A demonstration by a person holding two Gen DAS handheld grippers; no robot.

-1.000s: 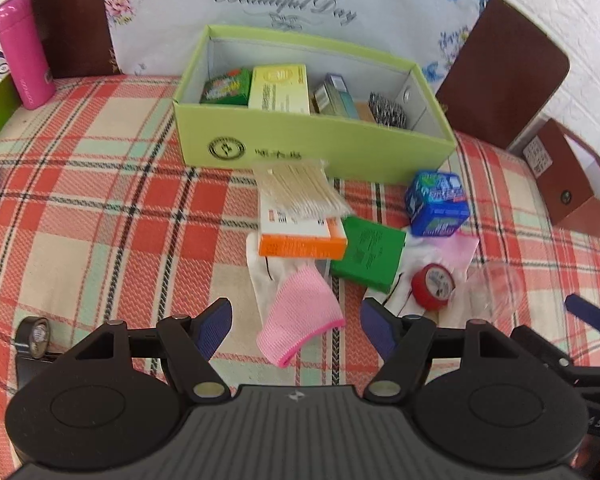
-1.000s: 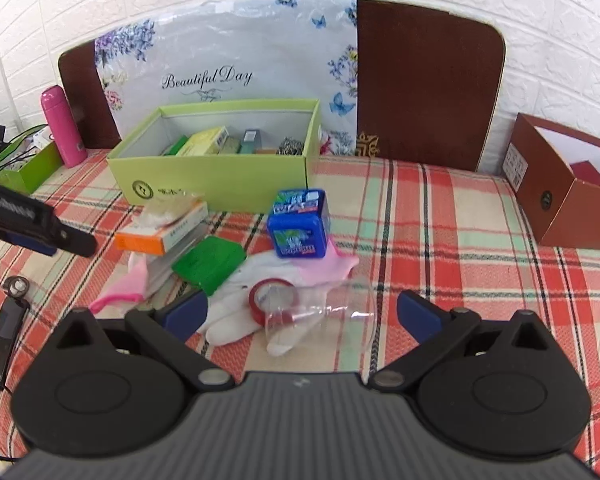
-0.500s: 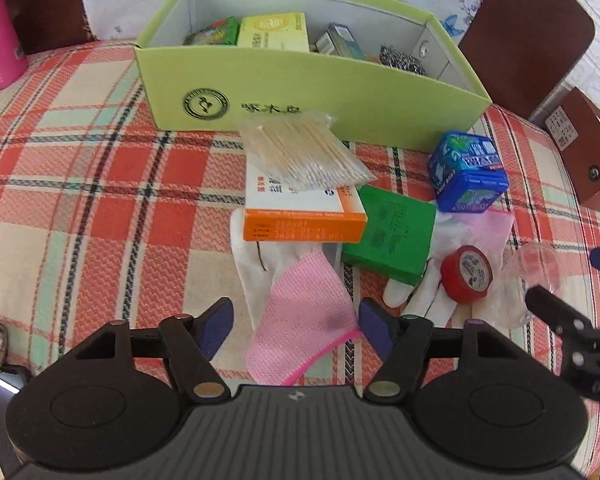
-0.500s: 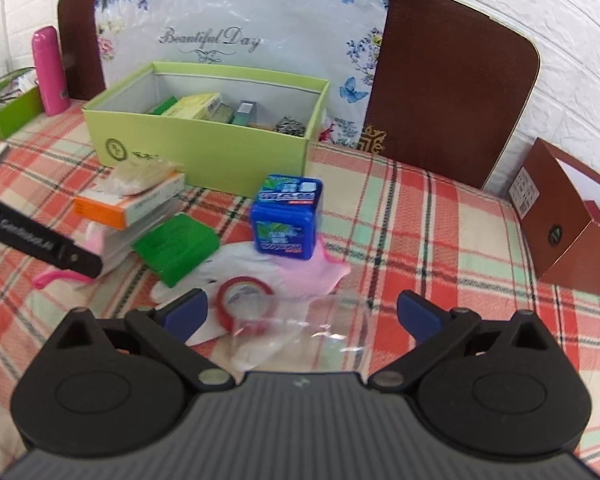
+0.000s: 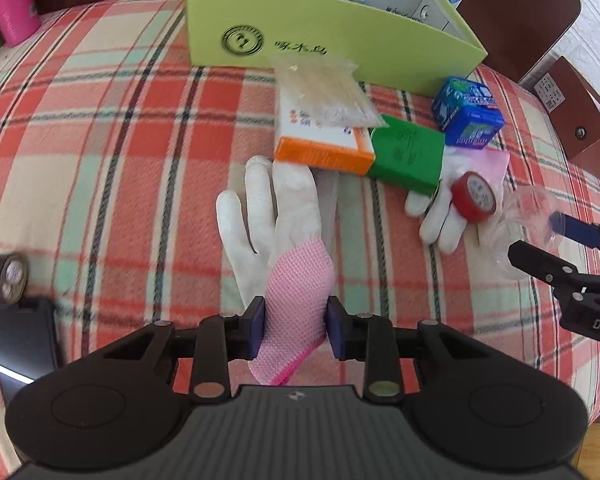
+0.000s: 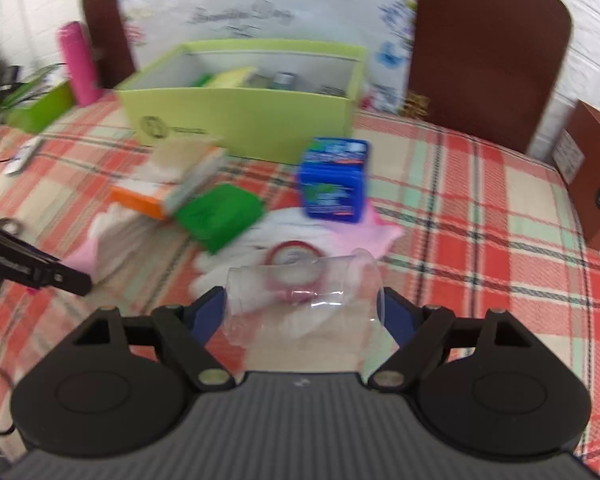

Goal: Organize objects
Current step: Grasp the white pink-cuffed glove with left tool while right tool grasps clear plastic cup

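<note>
We have the left claw [image 5: 295, 332] low over the plaid table [image 5: 100, 152], its blue pads pinching the pink knit cuff of the white glove [image 5: 276, 220], whose fingers lie flat and point toward the orange box [image 5: 324, 148]. Over on our right, the right claw [image 6: 302, 312] comes in level and close to the cloth, its pads set on either side of the clear plastic cup [image 6: 304, 296] lying on its side; we cannot tell whether they press it. The red tape roll [image 5: 474, 197] rests on a second glove, beside the green box [image 5: 408, 154].
</note>
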